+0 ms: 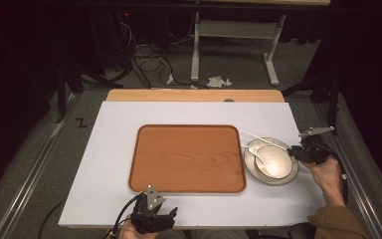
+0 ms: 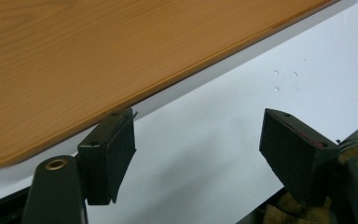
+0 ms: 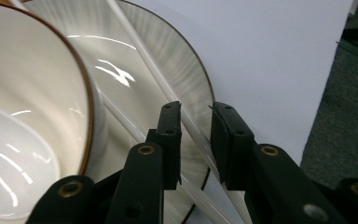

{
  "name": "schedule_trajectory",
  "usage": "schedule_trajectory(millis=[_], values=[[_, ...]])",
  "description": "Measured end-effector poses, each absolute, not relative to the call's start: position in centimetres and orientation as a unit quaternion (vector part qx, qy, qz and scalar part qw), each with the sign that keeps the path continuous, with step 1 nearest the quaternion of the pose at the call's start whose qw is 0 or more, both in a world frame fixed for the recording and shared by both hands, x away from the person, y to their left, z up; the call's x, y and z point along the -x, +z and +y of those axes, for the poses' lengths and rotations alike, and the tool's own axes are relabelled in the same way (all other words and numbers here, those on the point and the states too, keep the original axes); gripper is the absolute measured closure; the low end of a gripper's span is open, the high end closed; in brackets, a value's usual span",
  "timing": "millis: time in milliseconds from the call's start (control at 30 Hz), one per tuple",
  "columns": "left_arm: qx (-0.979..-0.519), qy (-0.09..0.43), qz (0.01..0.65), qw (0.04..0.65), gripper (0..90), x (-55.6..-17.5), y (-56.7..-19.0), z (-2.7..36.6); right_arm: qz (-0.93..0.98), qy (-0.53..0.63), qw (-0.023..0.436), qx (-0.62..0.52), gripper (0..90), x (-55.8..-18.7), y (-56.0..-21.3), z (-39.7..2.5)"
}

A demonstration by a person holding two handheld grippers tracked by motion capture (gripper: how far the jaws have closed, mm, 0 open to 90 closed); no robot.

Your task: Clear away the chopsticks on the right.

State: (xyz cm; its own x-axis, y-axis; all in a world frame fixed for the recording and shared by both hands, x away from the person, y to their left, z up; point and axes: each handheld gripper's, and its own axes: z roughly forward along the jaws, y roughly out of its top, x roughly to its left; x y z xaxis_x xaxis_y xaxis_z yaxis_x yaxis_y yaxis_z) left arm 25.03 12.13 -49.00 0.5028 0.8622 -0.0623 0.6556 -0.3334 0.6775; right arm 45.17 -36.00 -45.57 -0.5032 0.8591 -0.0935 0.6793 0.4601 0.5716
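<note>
Chopsticks [image 3: 177,109], 2 white sticks, lying across the plate [image 3: 186,70] rim just beside the bowl [image 3: 37,107], long axis running from the plate's near-right edge away toward its far-left. Straddled already by the right gripper [image 3: 196,121], jaws narrowly parted, not clenched. Far from the plate, beyond the wooden tray [image 1: 186,159]: left gripper [image 2: 196,140], released wide, holding nothing.

The setting is a laboratory or recording workspace, not a home. Indicators: dark curtained surroundings on both sides; loose cables [image 1: 144,62] on grey carpet behind the surface [image 1: 109,164]; a second bench on a white metal frame [image 1: 195,50] at the rear; metal floor rails [image 1: 35,169] along the sides; a white sheet over the wooden surface; crumpled paper [image 1: 218,80] on the floor.
</note>
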Motion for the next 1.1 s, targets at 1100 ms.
schedule_trajectory(millis=[1100], values=[[-0.802, 0.153, 0.47, 0.336, 26.7, -25.5, -49.0, 11.9, 0.819, 0.294, 0.141, -0.472, 85.2, -44.5, -45.6, -37.2]])
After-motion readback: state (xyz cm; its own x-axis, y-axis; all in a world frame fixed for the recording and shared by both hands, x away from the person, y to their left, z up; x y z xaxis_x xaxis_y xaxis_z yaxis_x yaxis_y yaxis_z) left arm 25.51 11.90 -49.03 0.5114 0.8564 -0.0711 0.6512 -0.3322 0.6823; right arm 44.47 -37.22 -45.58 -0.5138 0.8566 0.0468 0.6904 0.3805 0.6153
